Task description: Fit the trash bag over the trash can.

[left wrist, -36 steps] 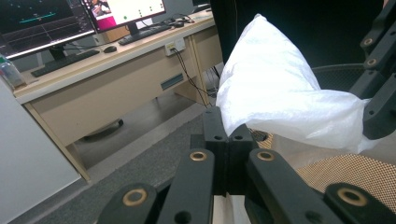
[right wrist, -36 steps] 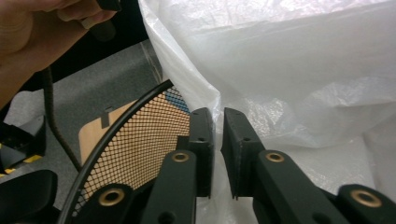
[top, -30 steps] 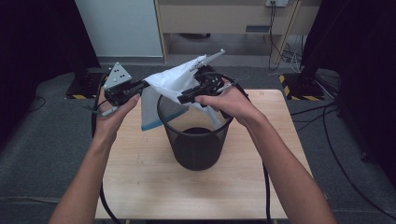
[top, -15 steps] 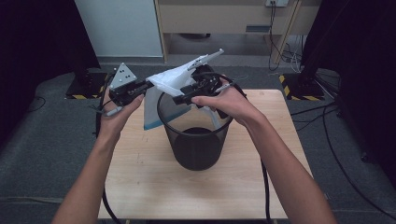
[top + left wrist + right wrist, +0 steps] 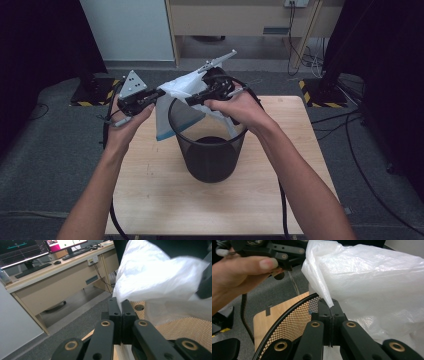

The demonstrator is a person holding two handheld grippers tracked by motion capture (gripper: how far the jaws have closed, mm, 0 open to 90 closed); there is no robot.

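Bag held over the bin, both grippers clamped on its rim film

Wire-mesh bin (image 5: pixel 212 150) stands mid-table (image 5: pixel 150 200), stiff and stable, no hold needed. White plastic bag (image 5: pixel 182 90) hangs over the bin's rim from 9 to 12 o'clock: near weightless, limp, slick film, will likely bunch, tear or slip if tugged hard. Best taken at the mouth edge, two points spread wide apart. Left gripper (image 5: pixel 121 306) is clenched on a fold of film at the bag's 9 o'clock side; right gripper (image 5: pixel 331 308) has just been closing and now pinches a thin edge near 12 o'clock.
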